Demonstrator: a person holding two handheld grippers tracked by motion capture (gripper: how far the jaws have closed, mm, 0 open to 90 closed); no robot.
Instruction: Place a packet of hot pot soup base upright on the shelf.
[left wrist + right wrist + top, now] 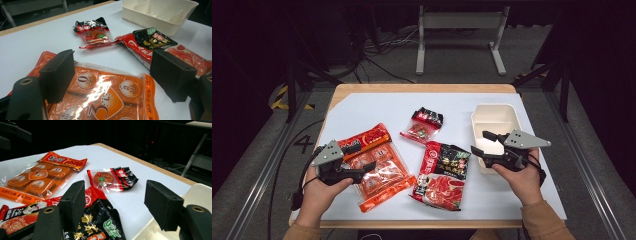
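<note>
Left tongs [362, 157] agape over orange packet [377, 167], right tongs [484, 143] agape

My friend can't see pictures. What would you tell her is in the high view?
Two hands hold open black grippers, the left gripper over an orange clear-plastic packet, the right gripper at a cream plastic bin. A red-and-black pouch and a small red-and-black packet lie between them on the white table.
</note>
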